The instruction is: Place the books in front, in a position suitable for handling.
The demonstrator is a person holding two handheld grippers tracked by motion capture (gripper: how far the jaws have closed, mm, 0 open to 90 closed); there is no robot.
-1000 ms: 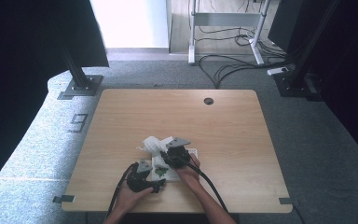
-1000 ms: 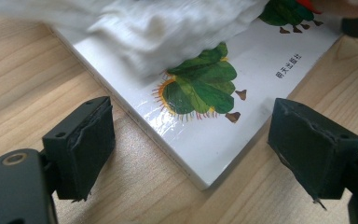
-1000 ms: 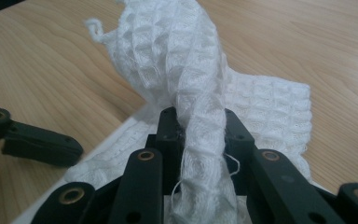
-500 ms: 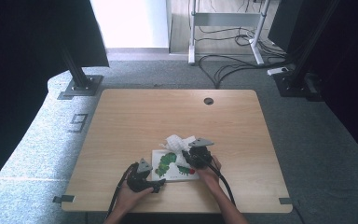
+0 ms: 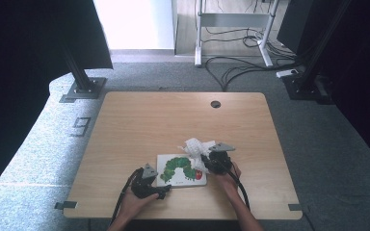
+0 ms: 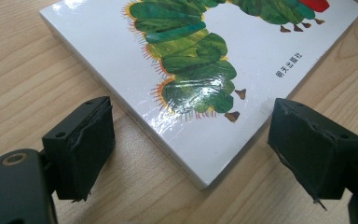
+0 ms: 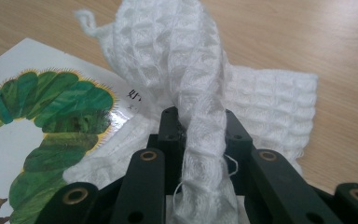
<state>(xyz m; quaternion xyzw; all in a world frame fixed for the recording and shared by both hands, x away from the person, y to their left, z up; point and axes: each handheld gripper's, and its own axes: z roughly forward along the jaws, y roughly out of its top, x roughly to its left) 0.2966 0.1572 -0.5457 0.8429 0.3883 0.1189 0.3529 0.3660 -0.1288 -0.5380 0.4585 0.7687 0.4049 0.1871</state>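
Both forearms enter from the near edge. The left hand [image 5: 134, 202] holds the left hand-held gripper [image 6: 189, 140] low and nearly level, its jaws standing wide apart with nothing pressed between the pads. The right hand [image 5: 229, 175] holds the right hand-held gripper [image 7: 198, 128] farther forward, jaws clamped close together.

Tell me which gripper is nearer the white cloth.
Right. The right gripper is shut on the white cloth, bunched between its jaws at the book's right edge. The left gripper sits open at the book's opposite corner, off the cloth.
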